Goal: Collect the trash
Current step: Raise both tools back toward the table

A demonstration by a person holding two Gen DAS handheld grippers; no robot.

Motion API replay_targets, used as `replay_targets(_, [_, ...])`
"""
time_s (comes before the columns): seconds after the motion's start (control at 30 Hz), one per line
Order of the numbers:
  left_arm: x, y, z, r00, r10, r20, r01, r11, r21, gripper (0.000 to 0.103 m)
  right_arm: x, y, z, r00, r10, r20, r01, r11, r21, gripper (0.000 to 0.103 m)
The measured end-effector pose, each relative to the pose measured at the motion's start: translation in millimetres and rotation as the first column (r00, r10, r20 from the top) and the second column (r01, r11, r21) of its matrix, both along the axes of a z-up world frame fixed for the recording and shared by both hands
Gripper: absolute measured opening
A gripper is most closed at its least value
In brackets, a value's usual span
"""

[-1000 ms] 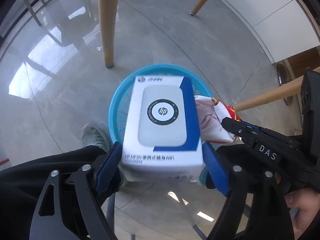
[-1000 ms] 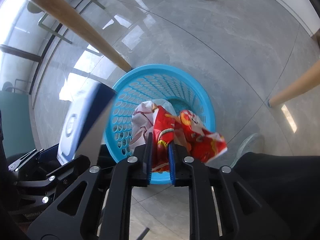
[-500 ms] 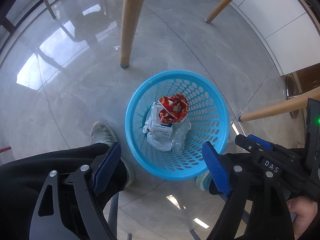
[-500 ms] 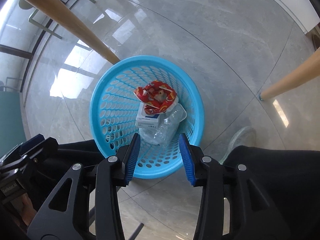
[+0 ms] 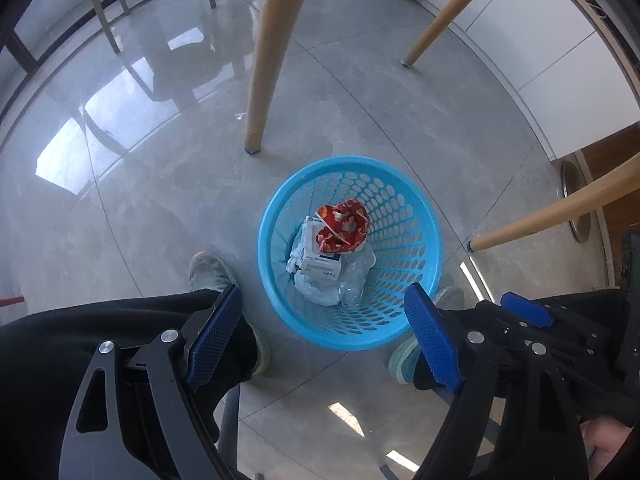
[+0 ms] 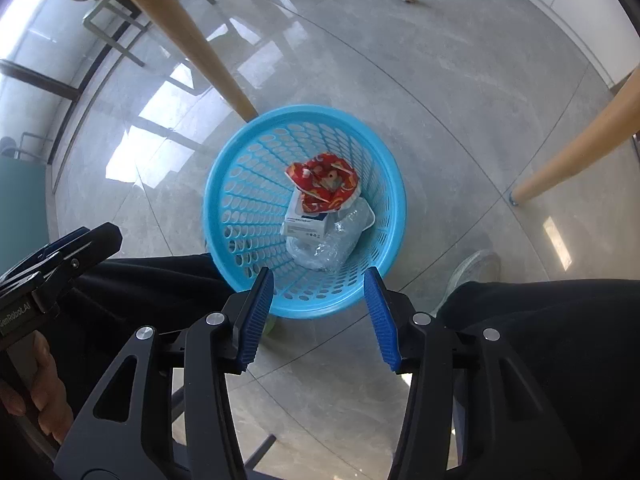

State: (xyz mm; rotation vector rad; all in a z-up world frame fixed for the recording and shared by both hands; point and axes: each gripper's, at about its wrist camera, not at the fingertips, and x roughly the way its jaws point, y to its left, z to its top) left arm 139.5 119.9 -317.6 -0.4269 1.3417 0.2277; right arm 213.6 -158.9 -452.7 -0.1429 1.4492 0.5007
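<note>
A blue perforated basket [image 5: 416, 240] [image 6: 240, 208] stands on the grey floor below both grippers. Inside it lie a red snack wrapper [image 5: 343, 227] [image 6: 326, 185], a white and blue box [image 5: 320, 264] [image 6: 306, 226] under it, and crumpled clear plastic [image 5: 352, 284] [image 6: 332, 242]. My left gripper [image 5: 324, 340] is open and empty, high above the basket's near rim. My right gripper [image 6: 320, 316] is open and empty above the near rim too. The right gripper shows in the left wrist view [image 5: 528, 314] at the right edge.
Wooden table legs [image 5: 268, 56] [image 6: 180, 36] stand beyond and to the right of the basket [image 5: 560, 212] [image 6: 580, 140]. The person's black trousers [image 5: 100, 336] [image 6: 540, 320] and shoes [image 5: 210, 272] [image 6: 476, 268] flank the basket. White cabinets [image 5: 560, 40] line the far right.
One second ago the left gripper held the box and the right held the wrapper. Both opened; the items dropped into the basket. Both grippers have since risen, jaws wider.
</note>
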Motion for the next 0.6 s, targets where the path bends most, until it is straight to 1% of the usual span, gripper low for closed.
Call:
replay_targets(0.2, [-18.9,-2.2,24.1,0.999,-0.007,0.051,0.006,1.000,0.026,0.082,-23.5,-4.7,32.7,0.995,0.050,0.086,-0.050,0.999,0.001,0.053])
replay_targets(0.3, [-27.3,-4.7,35.8,0.997,-0.013,0.073,0.011,1.000,0.030,0.082,-31.6,-10.4,46.2,0.992,0.061,0.108,-0.063,0.998,0.013,0.055])
replay_targets(0.5, [-44.5,-19.0,63.7,0.990,-0.059,0.130,0.050,0.996,0.071,0.083,-49.1,-24.5,76.4,0.986,0.077,0.145,-0.085,0.995,0.053,0.059])
replay_targets(0.6, [-53.9,-22.5,75.2,0.985,-0.080,0.154,0.069,0.994,0.079,0.083,-60.8,-33.0,95.6,0.977,0.098,0.190,-0.112,0.992,0.061,0.062])
